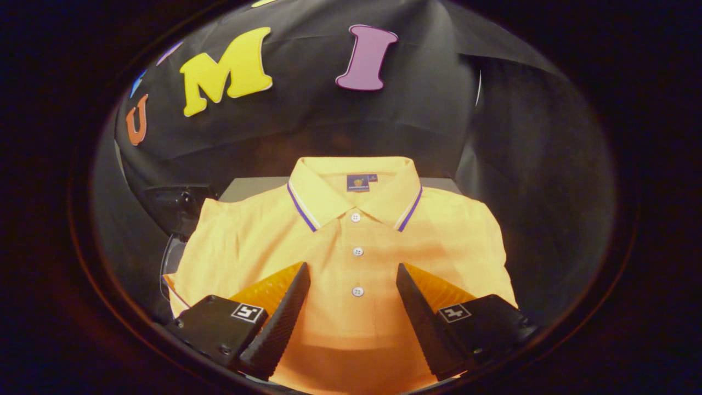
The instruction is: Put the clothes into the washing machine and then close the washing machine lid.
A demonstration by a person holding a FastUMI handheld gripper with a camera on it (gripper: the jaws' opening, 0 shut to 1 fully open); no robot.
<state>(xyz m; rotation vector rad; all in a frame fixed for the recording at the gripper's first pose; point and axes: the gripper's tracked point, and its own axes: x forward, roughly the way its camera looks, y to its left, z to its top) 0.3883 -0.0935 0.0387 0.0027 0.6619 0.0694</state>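
Big thing first: folded yellow polo shirt lies flat on a grey surface, front up, directly ahead of and under the gripper. A dark object w/ a clear rim sits at the shirt's far left, prob the washing machine, but can't say for sure. Shirt's long axis runs near-to-far: collar points far, hem near, button placket straight down the middle btw the fingers.

Jaws are spread wide, holding nothing, one finger each side of the placket, above the cloth afaict.

What could go wrong imo: pinching just the top layer means the fold opens and the shirt dangles, then snags on the machine's rim. Slick fabric could also slip out if the bite is shallow.
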